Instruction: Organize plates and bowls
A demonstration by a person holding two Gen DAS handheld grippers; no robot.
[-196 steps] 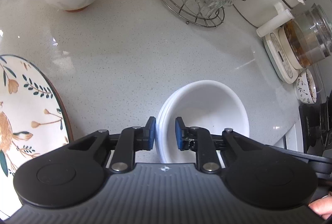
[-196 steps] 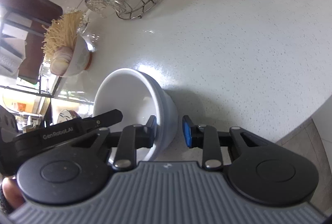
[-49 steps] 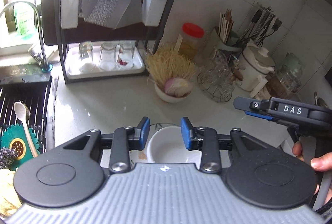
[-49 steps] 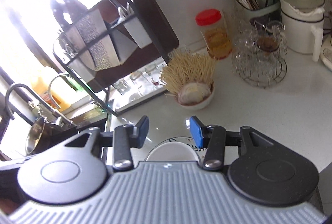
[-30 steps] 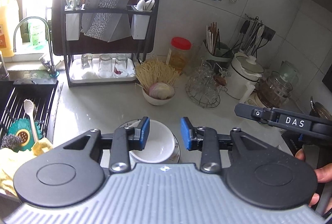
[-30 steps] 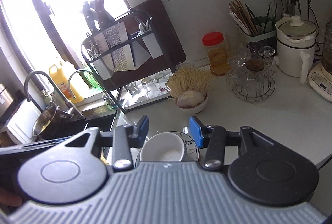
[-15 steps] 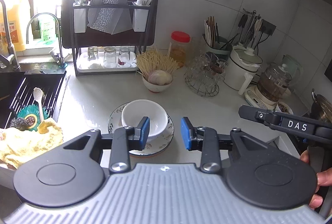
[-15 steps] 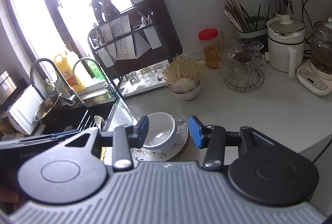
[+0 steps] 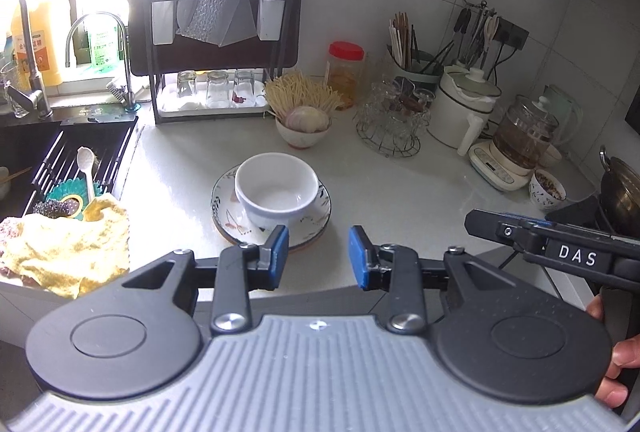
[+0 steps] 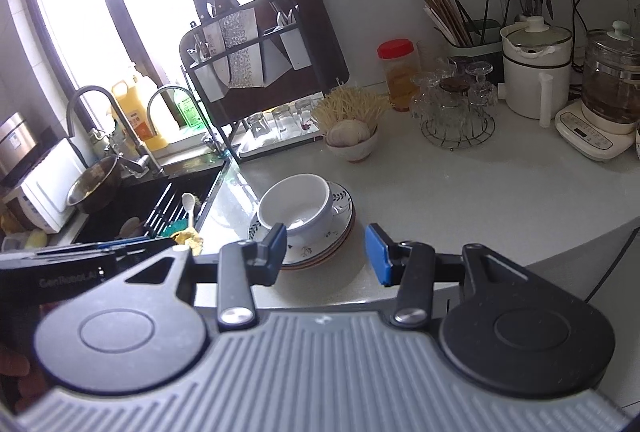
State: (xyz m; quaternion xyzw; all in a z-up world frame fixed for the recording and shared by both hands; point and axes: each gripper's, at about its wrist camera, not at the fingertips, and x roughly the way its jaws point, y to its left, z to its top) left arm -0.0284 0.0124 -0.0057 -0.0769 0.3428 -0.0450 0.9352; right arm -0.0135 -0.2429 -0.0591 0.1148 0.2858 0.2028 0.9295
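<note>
- Left wrist view: a plain white ceramic bowl (image 9: 277, 187) sits upright on a round white plate with a leaf pattern and brown rim (image 9: 316, 218), which lies flat on the pale speckled surface (image 9: 400, 199).
- The right wrist view shows that plate as the top of a small stack (image 10: 340, 232), the bowl (image 10: 296, 207) resting on it toward the sink side.
- Behind the bowl stands a small patterned bowl of onion and dry noodles (image 9: 303, 129); beyond that, a black dish rack with upturned glasses (image 9: 218, 87).
- Right of the bowl, well apart, is a wire basket of clear glass cups (image 9: 390, 129).
- Left of the bowl, a crumpled yellow cloth (image 9: 68, 244) lies at the black sink (image 9: 24, 151).
- The left tool (image 9: 318, 256) hangs in front of the plate, blue pads spread wide, holding nothing.
- The right tool (image 10: 326, 252) is likewise wide open and empty, near the plate stack.
</note>
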